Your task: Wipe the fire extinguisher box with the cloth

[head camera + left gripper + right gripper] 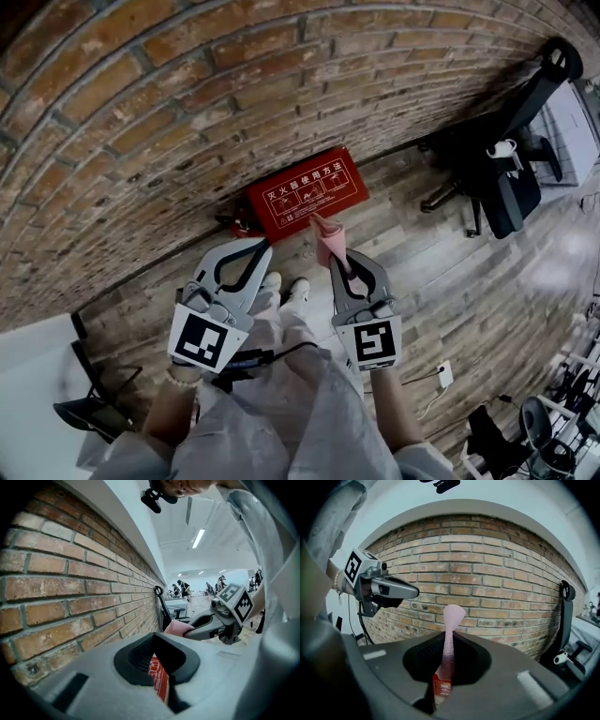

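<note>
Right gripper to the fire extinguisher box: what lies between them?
Only the pink cloth, clamped in the right gripper and sticking out toward the red fire extinguisher box. The head view shows this; nothing else intervenes.

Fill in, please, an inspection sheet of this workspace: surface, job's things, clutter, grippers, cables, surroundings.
Surface: wooden floor, planks.
Job's things: red box on the floor against the brick wall; pink cloth held in the air, apparently apart from the box.
Clutter: white socket block on the floor.
Grippers: left gripper fingers together, empty; right gripper shut on the cloth.
Cables: black cable by the person's legs.
Surroundings: black office chair to the right; people far off in the room.
</note>
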### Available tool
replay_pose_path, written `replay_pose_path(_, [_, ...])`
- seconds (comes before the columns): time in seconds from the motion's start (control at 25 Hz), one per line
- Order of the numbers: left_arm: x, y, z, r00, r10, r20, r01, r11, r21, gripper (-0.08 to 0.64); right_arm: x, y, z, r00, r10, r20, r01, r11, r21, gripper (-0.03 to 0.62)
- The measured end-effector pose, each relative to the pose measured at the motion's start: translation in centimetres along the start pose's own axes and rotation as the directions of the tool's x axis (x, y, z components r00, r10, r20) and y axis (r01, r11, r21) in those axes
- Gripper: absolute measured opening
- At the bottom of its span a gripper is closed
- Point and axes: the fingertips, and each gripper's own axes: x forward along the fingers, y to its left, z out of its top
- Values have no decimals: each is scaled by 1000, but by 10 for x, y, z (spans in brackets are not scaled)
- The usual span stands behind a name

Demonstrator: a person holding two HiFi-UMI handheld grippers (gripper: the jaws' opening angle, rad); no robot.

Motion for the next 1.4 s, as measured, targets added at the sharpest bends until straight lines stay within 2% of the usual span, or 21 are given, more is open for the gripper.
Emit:
replay_pose_path(0.08, [3,7,-10,1000,8,-17,-8,1000,-28,-2,7,1,-6,1000,9,-10,-9,1000,12,28])
replay_pose_path(0.2, [6,19,-29,998,35,-46,-40,992,-119,-2,19,4,-18,999,29,-36,-29,999,18,28])
replay_pose_path(0.28, [8,26,-40,997,51,-58,-59,987,-152,-2,28,7,-27,998,45,-50,-44,999,14,28])
replay_pose_path(0.48, [23,36,-69,997,31,-76,-36,997,-64,-2,53,7,-53,996,53,-77,-50,998,38,28])
replay_pose_path(0.68, [41,45,-98,996,10,-90,-13,999,-37,-2,83,9,-75,994,79,-78,-73,994,78,28])
replay_pose_path(0.84, [50,48,-122,995,-9,-103,4,999,-52,-2,114,16,-93,992,96,-82,-87,990,113,28])
replay_pose_path(0.96, [56,51,-135,994,-17,-112,14,1000,-22,-2,139,25,-106,990,115,-85,-104,987,126,28])
replay_pose_path(1.2, [62,61,-158,992,-13,-122,12,1000,-12,-2,188,49,-131,978,181,-104,-168,978,124,28])
replay_pose_path(1.4, [64,63,-185,988,-10,-153,3,999,-44,-2,219,72,-145,962,247,-117,-235,966,110,28])
